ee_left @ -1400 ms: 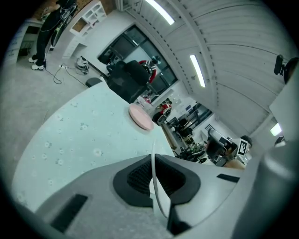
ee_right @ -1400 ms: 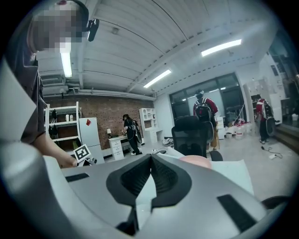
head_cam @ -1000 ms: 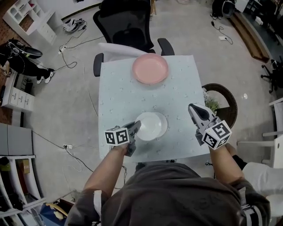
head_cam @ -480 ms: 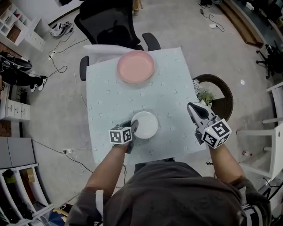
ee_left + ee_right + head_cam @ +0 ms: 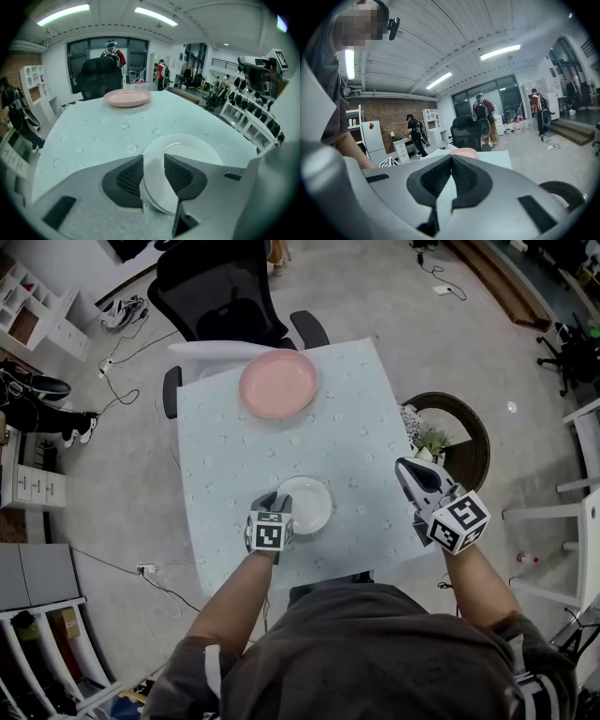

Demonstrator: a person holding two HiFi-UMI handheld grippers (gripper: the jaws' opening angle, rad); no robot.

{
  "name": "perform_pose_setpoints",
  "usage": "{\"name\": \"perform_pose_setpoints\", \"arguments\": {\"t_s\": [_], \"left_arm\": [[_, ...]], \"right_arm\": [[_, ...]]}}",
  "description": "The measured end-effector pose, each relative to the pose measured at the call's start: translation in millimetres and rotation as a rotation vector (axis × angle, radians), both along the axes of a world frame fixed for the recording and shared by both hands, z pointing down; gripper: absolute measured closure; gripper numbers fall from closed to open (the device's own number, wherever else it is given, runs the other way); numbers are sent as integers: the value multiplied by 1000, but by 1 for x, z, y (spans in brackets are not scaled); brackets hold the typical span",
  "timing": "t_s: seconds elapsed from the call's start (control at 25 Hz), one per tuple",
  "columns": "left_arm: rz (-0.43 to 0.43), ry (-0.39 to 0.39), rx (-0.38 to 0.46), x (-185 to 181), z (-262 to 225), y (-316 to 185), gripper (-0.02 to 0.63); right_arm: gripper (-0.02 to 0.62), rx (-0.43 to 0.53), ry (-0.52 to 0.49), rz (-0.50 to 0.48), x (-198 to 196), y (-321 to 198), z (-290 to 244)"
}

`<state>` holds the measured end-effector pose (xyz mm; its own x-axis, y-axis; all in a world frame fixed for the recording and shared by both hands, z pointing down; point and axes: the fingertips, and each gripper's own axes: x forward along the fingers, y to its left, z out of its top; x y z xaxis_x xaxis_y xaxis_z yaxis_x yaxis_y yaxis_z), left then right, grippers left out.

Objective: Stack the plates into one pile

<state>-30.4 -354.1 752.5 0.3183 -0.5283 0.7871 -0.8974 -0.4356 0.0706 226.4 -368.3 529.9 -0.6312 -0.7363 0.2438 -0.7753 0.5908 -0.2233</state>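
Fingers, left gripper (image 5: 153, 160): just been opening, white plate (image 5: 192, 150) rim between, I read released
Right gripper (image 5: 451, 159): clenched, empty

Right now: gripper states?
Left gripper: open, jaws just been opening, rim of white plate between them, not gripped.
Right gripper: closed, empty.

A dark grey short-sleeved shirt (image 5: 375, 652) is worn. The left claw (image 5: 273, 505) and the right claw (image 5: 409, 468) are moulded in pale grey plastic and lined with black ribbed pads (image 5: 129, 176). Behind each claw a white cube with black square markers (image 5: 269, 536) is mounted.
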Motion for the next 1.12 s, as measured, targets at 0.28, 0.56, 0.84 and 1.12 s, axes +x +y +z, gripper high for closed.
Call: {"name": "perform_pose_setpoints", "arguments": {"t_s": [0.28, 0.56, 0.84, 1.12], "left_arm": [[-20, 60, 61, -8, -36, 8, 480], [-42, 184, 211, -32, -111, 25, 480], [-47, 273, 406, -70, -209, 44, 482], [-25, 356, 599, -96, -304, 60, 520]], "right_arm": [[601, 39, 3, -3, -12, 11, -22], [601, 97, -1, -30, -37, 25, -50], [601, 170, 10, -50, -61, 38, -91], [601, 225, 49, -74, -80, 47, -132]]}}
